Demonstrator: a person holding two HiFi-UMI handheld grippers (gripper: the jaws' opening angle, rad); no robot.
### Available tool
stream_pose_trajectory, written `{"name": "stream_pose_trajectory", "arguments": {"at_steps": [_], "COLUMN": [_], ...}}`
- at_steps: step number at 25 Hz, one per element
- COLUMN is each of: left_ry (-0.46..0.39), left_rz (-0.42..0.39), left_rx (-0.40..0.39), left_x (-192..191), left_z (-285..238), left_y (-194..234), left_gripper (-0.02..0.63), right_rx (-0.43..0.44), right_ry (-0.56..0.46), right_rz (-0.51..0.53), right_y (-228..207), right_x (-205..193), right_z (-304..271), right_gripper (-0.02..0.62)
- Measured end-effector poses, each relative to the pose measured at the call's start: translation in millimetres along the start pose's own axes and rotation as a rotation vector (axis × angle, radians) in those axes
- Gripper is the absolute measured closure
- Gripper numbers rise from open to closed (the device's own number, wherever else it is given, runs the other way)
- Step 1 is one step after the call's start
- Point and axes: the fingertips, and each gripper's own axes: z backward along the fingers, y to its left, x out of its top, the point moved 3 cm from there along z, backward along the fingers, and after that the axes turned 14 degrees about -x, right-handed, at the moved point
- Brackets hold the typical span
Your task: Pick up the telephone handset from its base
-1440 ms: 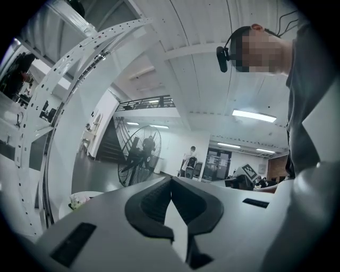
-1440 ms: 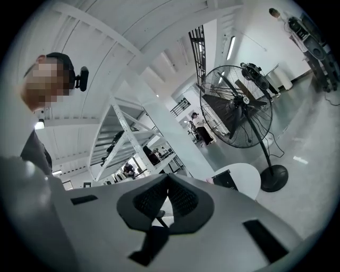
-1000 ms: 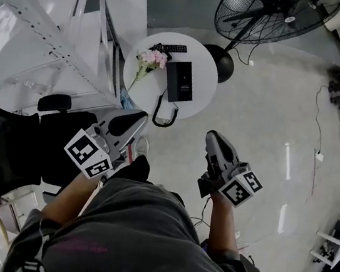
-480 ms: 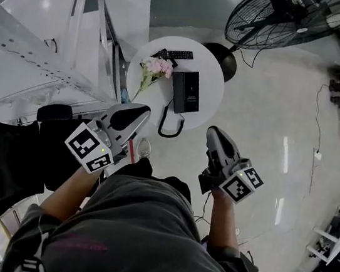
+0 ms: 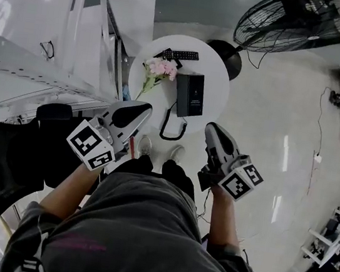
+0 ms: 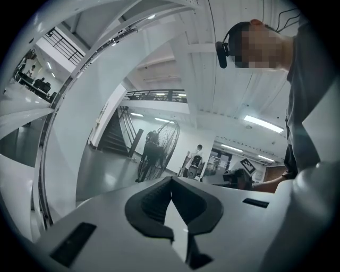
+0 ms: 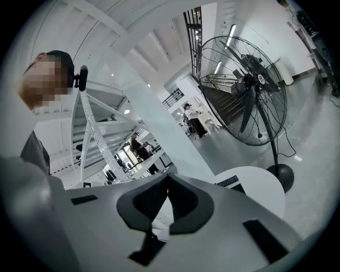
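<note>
Your left gripper (image 5: 136,114): jaws together, nothing btwn them. Right gripper (image 5: 213,133): jaws together too, empty. Both are held out in front of you at the near side of the round white table (image 5: 215,69), tips toward it, touching nothing. Black telephone (image 5: 190,95) lies on the table's right half, apart from both grippers. Handset vs base can't be told apart, reads as one block. Its coiled cord (image 5: 170,125) hangs off the near edge, btwn the two grippers. Pink flowers (image 5: 161,69) left of the phone, remote (image 5: 181,54) at the far edge. Floor fan (image 5: 304,22) far right, black chair (image 5: 0,151) near left.
</note>
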Motion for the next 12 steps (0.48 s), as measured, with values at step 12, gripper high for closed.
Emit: {"name": "stream_pose_trajectory", "arguments": {"at_steps": [12], "left_ry": [0.031], "left_rz": [0.084], "left_rx": [0.121], "left_x": [-54.2], "left_z": [-47.5], "left_y": [49.8], "left_gripper": [0.592], "right_rx": [0.075], "right_ry": [0.136], "right_rz": [0.040], "right_y": [-52.8], "right_x": [7.1], "right_z": [-58.6], "right_gripper": [0.580]}}
